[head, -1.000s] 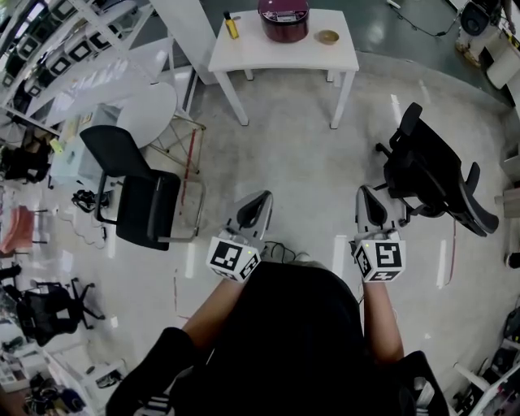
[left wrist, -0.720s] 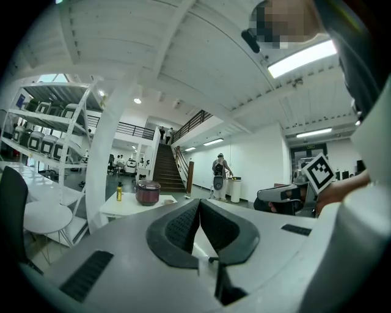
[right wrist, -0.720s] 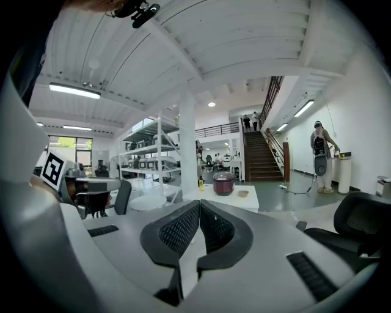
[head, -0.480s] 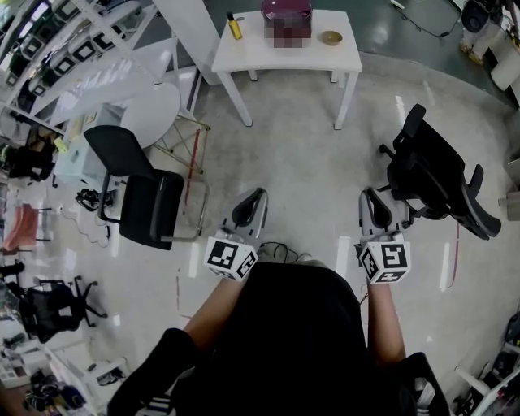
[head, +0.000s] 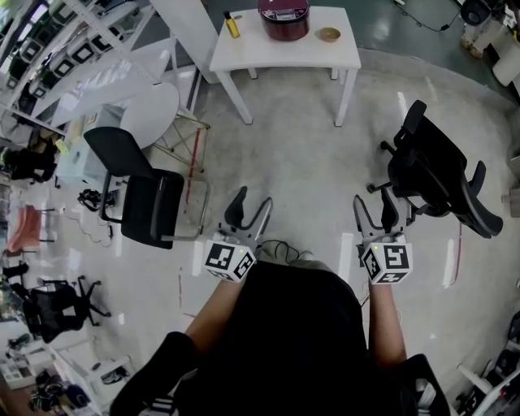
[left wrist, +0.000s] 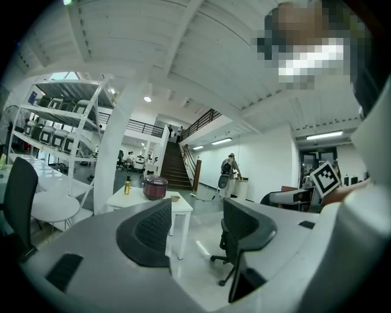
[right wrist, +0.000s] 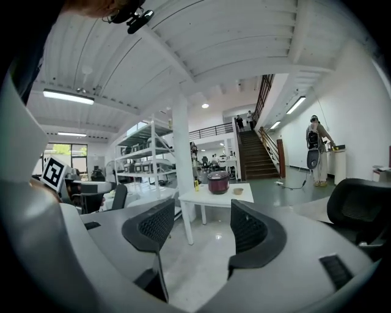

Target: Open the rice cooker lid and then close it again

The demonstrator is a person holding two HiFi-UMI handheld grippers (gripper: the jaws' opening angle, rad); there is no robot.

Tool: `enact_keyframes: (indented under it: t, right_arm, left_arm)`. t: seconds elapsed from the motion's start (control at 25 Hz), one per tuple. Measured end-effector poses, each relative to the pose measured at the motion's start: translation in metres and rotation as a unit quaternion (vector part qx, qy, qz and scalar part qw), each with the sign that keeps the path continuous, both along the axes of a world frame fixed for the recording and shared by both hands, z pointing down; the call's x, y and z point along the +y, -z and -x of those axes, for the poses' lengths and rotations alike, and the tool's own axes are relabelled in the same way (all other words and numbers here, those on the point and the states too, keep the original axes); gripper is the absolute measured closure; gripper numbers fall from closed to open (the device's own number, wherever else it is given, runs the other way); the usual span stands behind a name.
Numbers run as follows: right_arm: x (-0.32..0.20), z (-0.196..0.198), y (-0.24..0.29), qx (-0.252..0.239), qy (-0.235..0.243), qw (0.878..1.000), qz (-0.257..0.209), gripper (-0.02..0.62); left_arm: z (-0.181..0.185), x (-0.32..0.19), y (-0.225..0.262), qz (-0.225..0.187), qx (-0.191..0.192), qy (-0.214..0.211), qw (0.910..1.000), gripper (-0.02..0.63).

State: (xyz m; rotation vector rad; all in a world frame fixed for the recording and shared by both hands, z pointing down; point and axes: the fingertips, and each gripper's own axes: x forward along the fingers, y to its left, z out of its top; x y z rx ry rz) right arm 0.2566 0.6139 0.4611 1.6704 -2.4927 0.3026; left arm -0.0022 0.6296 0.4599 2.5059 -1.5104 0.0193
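Approaching the rice cooker (head: 283, 18), lid down
My left claw (head: 252, 208) and right claw (head: 374, 206) have just opened, both empty; the cooker sits by the worktop's (head: 244, 50) far edge. I'd walk up squarely before reaching.

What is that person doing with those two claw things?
A person stands in a big room, holding the left gripper and the right gripper out in front. Both pairs of jaws have just been opening, and nothing is between them. The dark red rice cooker sits with its lid down on a white table across the floor, beside a yellow bottle and a small bowl. Neither gripper is near it yet.
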Motion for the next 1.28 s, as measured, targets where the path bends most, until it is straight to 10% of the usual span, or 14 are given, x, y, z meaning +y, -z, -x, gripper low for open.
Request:
enact_keyframes:
  t: [0.8, 1.28]
  right_arm:
    - [-0.012, 0.000, -0.044, 0.025, -0.001, 0.997, 0.067, 0.343]
    - [-0.164, 0.040, -0.047, 0.022, 0.003, 0.996, 0.087, 0.344]
  left_arm:
    - [-0.022, -0.019, -0.038, 0.032, 0.000, -0.042, 0.9986, 0.351]
    - [-0.016, -0.192, -0.026, -0.011, 0.013, -0.092, 0.9956, 0.351]
